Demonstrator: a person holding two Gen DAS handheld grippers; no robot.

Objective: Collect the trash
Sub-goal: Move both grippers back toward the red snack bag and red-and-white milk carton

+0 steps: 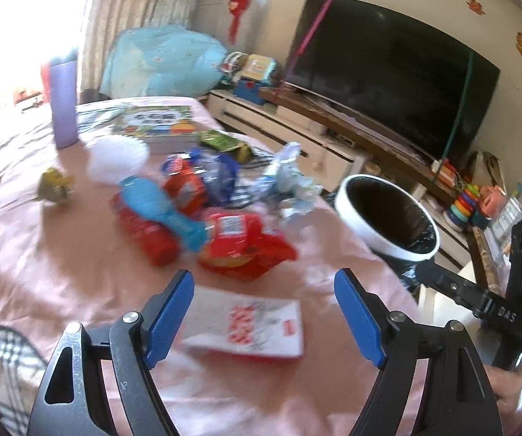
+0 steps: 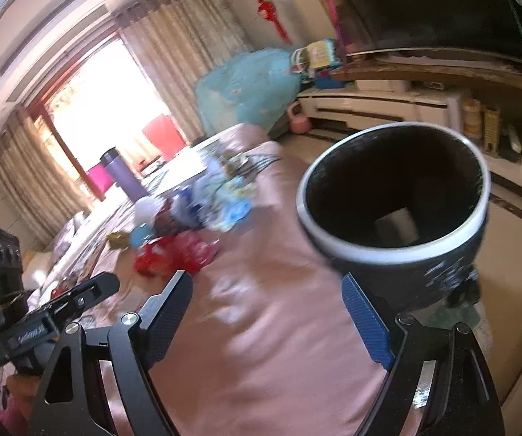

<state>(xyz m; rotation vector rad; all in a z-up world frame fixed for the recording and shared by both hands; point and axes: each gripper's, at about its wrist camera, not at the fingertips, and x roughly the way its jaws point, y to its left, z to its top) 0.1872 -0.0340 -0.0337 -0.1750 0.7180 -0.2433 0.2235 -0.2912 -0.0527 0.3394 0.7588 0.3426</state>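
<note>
A pile of trash lies on the pink tablecloth (image 1: 61,261): a red snack bag (image 1: 246,250), a red wrapper (image 1: 148,236) under a blue bottle-shaped piece (image 1: 159,207), crumpled blue-white wrappers (image 1: 290,181), a green packet (image 1: 221,141), a yellow scrap (image 1: 55,183). A white and red paper packet (image 1: 250,323) lies between my left gripper's open fingers. My left gripper (image 1: 264,312) is open and empty. A black bin with a white rim (image 1: 388,214) stands off the table's right edge; it also shows in the right wrist view (image 2: 395,196). My right gripper (image 2: 268,312) is open and empty, beside the bin.
A purple bottle (image 1: 64,103), a white cup (image 1: 117,158) and a picture book (image 1: 159,123) stand at the table's far end. A TV (image 1: 391,72) on a low cabinet (image 1: 290,134) with toys is to the right. A blue bag (image 1: 162,61) sits by the curtains.
</note>
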